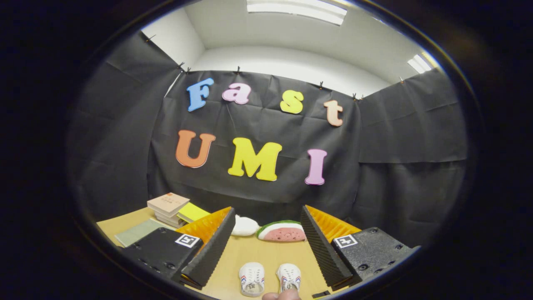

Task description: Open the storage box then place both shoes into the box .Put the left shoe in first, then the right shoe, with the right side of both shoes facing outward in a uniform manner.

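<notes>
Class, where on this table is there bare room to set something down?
Bare wood lies between the open gripper, from the two shoes up to the watermelon toy. The corner by the stacked books is crowded.

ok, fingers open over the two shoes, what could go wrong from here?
1. The two shoes, one beside the other, sit close together between the open fingers; closing could catch both or nudge the wrong one, breaking the left-first order.
2. A fingertip of a hand rests by the nearer shoe and could get pinched.
3. The watermelon toy and white plush beyond could be bumped on overshoot.
</notes>
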### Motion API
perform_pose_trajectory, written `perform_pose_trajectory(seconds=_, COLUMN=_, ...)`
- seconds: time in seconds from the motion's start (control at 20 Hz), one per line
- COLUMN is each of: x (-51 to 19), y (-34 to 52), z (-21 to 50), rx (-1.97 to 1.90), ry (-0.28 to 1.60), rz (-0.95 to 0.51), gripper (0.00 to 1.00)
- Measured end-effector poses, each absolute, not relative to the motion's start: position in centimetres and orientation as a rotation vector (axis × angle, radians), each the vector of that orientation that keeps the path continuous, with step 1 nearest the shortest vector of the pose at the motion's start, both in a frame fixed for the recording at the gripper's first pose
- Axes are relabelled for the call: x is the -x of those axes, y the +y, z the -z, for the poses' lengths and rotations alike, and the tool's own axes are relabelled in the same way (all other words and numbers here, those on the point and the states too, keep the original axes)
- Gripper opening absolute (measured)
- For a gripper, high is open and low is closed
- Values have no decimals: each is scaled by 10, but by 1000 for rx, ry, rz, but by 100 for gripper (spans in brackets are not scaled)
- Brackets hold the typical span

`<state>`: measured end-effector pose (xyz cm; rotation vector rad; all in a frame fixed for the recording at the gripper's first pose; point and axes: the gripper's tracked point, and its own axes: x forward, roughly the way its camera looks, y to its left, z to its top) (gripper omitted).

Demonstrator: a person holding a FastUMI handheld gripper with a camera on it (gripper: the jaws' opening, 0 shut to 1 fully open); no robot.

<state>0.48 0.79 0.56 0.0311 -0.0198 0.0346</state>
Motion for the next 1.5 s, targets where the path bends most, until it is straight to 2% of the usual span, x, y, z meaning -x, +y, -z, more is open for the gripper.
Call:
perform_pose_trajectory(seconds=0.55, x=-6, y=9, z=-4, rx=-50, ry=31, rz=-120, gripper=100)
perform_pose_trajectory(seconds=0.7, x=-7, y=14, z=7, rx=-87, ry=62, rz=-184, gripper=100)
perform_pose_trajectory(seconds=1.0, x=-24, y=45, z=55, rx=-181, ry=213, rz=-423, gripper=100)
perform_pose_trajectory(seconds=1.25, x=-26, y=94, z=102, rx=-241, ry=350, rz=-706, gripper=100)
perform_pose_trajectory(seconds=1.5, x=-25, y=137, z=159, rx=-392, ry=534, rz=-902, gripper=100)
